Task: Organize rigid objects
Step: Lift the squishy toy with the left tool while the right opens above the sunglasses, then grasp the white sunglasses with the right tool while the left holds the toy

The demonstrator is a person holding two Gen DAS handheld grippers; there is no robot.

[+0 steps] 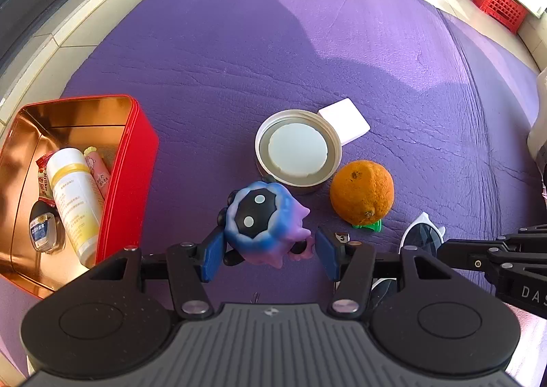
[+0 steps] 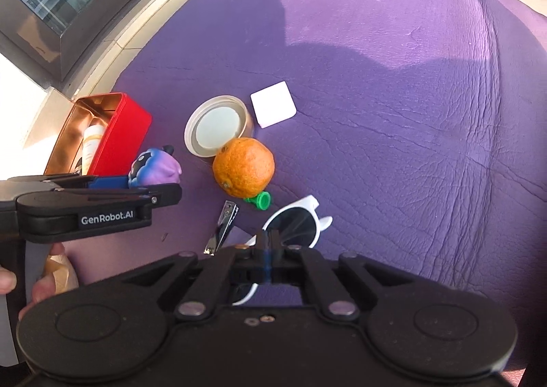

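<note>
A blue and purple toy figure [image 1: 263,216] with a black face sits between the blue pads of my left gripper [image 1: 270,248], which is shut on its sides. The right wrist view shows the same toy [image 2: 157,168] left of centre. My right gripper [image 2: 270,240] is pinched shut on white-framed sunglasses [image 2: 297,219] with dark lenses. Part of the frame runs back under the fingers. The left wrist view shows the sunglasses [image 1: 422,233] at the right, with the right gripper [image 1: 448,247] at them.
An open red tin [image 1: 133,175] at the left holds a white bottle [image 1: 73,195] and small packets. On the purple mat [image 1: 273,45] lie a round tin [image 1: 297,147], a white square [image 1: 345,120], an orange [image 1: 362,192], a green cap [image 2: 261,200] and a nail clipper [image 2: 222,229].
</note>
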